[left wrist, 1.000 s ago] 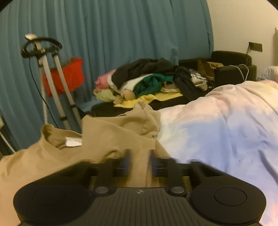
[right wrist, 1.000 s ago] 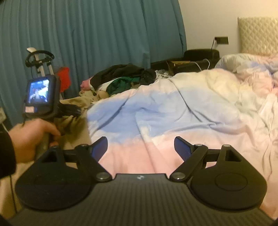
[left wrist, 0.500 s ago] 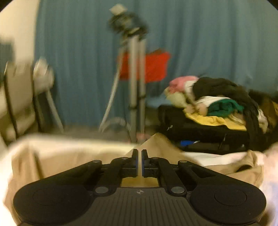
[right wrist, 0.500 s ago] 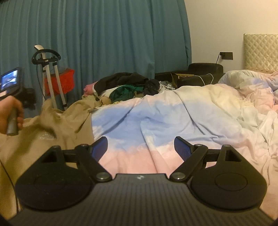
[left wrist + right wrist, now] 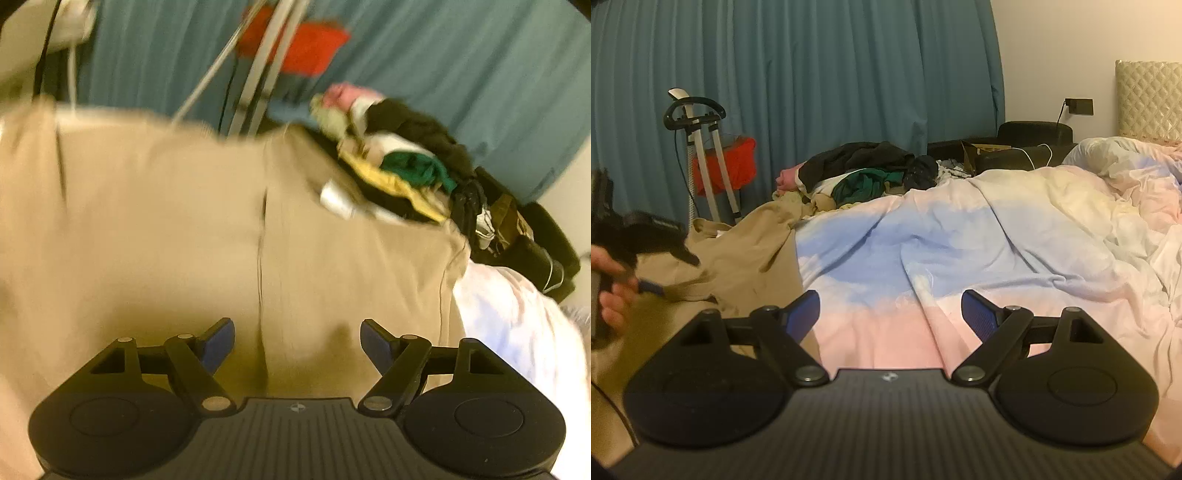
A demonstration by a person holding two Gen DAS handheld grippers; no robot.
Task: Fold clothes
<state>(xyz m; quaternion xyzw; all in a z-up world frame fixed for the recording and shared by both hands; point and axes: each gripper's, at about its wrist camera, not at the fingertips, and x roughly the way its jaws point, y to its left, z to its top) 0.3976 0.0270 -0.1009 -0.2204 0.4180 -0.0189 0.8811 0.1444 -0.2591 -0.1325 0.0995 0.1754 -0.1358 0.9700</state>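
Left gripper (image 5: 297,341) jaws now apart, tan shirt (image 5: 166,229) released

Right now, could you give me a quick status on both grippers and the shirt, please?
Left gripper open above tan shirt. Right gripper open, empty, over duvet. Shirt unfolded. Nothing blocking.

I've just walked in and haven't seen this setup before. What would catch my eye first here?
Probably the tan shirt, spread out and filling the left wrist view just beyond the open jaws of the left gripper. Next, the pastel blue-and-pink duvet covering the bed ahead of the right gripper, also open. Behind it sits a heap of clothes against the teal curtain.
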